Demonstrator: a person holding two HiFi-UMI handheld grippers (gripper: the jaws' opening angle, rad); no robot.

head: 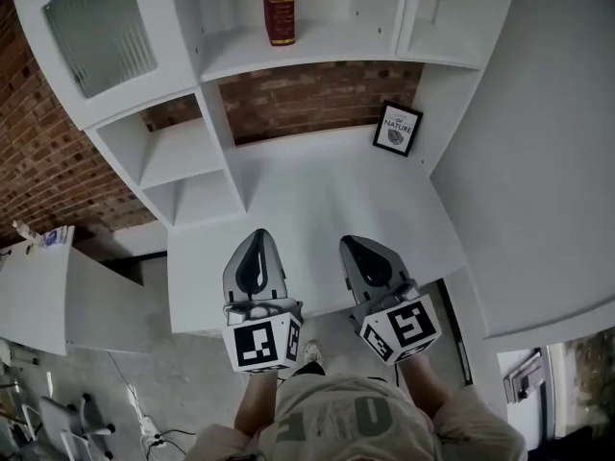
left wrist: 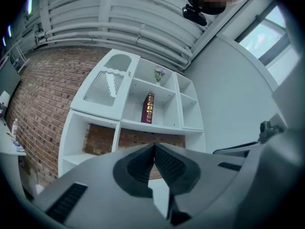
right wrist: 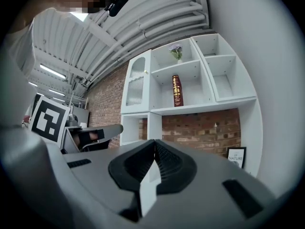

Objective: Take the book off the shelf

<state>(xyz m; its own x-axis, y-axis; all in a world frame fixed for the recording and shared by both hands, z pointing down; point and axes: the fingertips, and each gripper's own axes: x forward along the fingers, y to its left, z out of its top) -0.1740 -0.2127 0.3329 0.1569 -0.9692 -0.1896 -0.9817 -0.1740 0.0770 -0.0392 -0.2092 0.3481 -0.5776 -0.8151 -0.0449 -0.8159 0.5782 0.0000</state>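
A dark red book with gold bands (head: 280, 6) stands upright on the middle shelf of the white shelf unit (head: 317, 51), far above both grippers. It also shows as the book (left wrist: 148, 108) in the left gripper view and the book (right wrist: 177, 90) in the right gripper view. My left gripper (head: 258, 240) hovers over the front of the white desk (head: 317, 200), its jaws shut with nothing between them. Just to its right, my right gripper (head: 357, 245) is also shut and empty. The tips of the left gripper (left wrist: 154, 146) and right gripper (right wrist: 154, 142) meet.
A small framed print (head: 397, 128) leans at the desk's back right against the brick wall (head: 307, 99). A glass-fronted cabinet door (head: 96, 27) is at upper left, open cubbies (head: 178, 166) below it. A vase of flowers (right wrist: 176, 52) stands on the top shelf. A plain wall (head: 538, 142) runs along the right.
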